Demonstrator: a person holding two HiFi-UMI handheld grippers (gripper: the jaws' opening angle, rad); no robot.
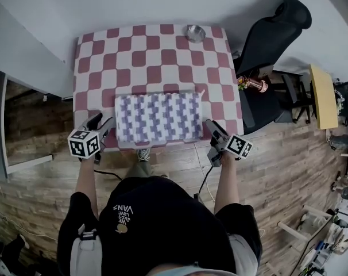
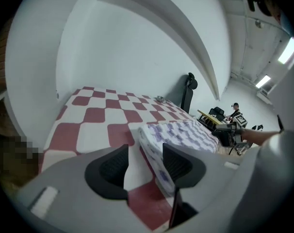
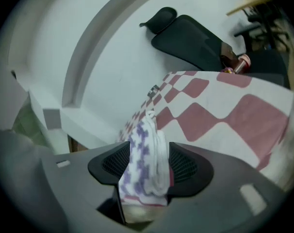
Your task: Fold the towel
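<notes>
A white towel with purple checks [image 1: 158, 118] lies folded into a flat rectangle at the near edge of the red-and-white checked table [image 1: 157, 56]. My left gripper [image 1: 103, 122] sits at the towel's near left corner. In the left gripper view its jaws [image 2: 144, 161] stand open over the tablecloth, with the towel [image 2: 186, 132] just past the right pad. My right gripper [image 1: 210, 126] is at the near right corner. In the right gripper view its jaws [image 3: 149, 164] stand apart with the towel's folded edge [image 3: 144, 149] loose between them.
A small metal bowl [image 1: 194, 33] stands at the table's far edge. A black office chair [image 1: 271, 30] is to the right of the table, with a copper bottle [image 1: 255, 85] and a yellow board [image 1: 324, 96] beyond. A white wall runs behind the table.
</notes>
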